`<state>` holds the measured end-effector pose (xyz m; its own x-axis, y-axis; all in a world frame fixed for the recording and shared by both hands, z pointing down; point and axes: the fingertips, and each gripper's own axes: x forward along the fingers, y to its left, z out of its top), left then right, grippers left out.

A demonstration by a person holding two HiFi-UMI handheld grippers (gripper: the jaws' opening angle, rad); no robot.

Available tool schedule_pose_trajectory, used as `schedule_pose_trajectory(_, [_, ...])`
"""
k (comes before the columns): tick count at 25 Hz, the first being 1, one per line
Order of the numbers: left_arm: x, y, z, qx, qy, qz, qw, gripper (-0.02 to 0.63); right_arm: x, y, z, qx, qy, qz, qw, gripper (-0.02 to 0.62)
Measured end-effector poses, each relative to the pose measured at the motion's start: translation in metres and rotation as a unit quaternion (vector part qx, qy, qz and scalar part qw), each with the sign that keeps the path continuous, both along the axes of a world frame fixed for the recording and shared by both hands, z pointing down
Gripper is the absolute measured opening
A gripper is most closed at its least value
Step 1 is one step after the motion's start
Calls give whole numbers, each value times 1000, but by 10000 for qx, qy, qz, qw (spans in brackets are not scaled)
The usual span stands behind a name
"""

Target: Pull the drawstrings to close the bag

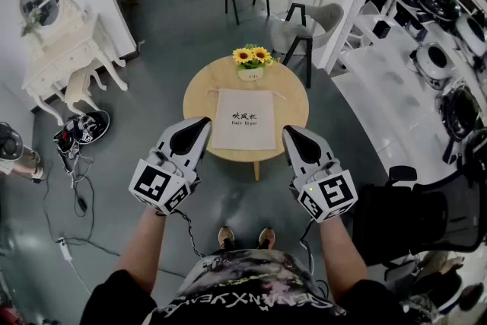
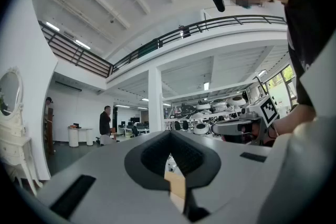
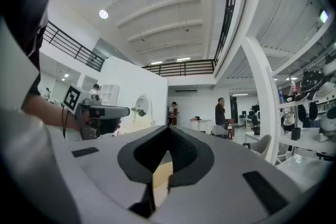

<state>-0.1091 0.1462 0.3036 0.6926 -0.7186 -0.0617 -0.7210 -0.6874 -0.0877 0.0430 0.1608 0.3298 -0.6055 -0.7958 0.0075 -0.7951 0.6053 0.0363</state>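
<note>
A beige drawstring bag (image 1: 243, 120) with dark print lies flat on the round wooden table (image 1: 199, 91), its mouth at the far side. Thin drawstrings (image 1: 215, 91) stick out at both top corners. My left gripper (image 1: 202, 122) hovers level near the table's front left edge, jaws shut and empty. On the other side, my right gripper (image 1: 290, 132) is held at the front right edge, also shut and holding nothing. Neither touches the bag. In the left gripper view the left gripper (image 2: 169, 136) shows its jaws meeting in a seam. The right gripper (image 3: 169, 131) looks the same in its own view.
A pot of sunflowers (image 1: 252, 61) stands at the table's far edge. Two grey chairs (image 1: 304, 30) are behind the table, a white vanity (image 1: 65, 49) and shoes (image 1: 82, 128) to the left, cables (image 1: 76, 198) on the floor, and a black chair (image 1: 426, 217) at the right.
</note>
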Motion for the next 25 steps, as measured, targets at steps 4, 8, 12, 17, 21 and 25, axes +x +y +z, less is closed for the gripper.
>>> schedule_pose_trajectory(4, [1, -1, 3, 3, 12, -10, 10000, 12, 1, -2, 4, -7, 28, -2, 10000, -2])
schedule_pose_trajectory(8, [2, -3, 4, 10, -5, -17, 10000, 12, 2, -3, 5, -26, 26, 9, 10000, -2])
schedule_pose_trajectory(12, [4, -4, 5, -8, -22, -29, 10000, 12, 5, -5, 5, -39, 34, -7, 10000, -2])
schedule_pose_trajectory(17, [4, -8, 10, -100, -42, -86, 9999, 12, 7, -7, 7, -46, 20, -9, 10000, 2])
schedule_pose_trajectory(21, [5, -8, 13, -139, -60, -84, 9999, 12, 9, -10, 10, -58, 49, 28, 10000, 2])
schedule_pose_trajectory(25, [6, -10, 13, -158, -83, -96, 9998, 12, 10, -14, 9, -67, 71, 75, 9999, 3])
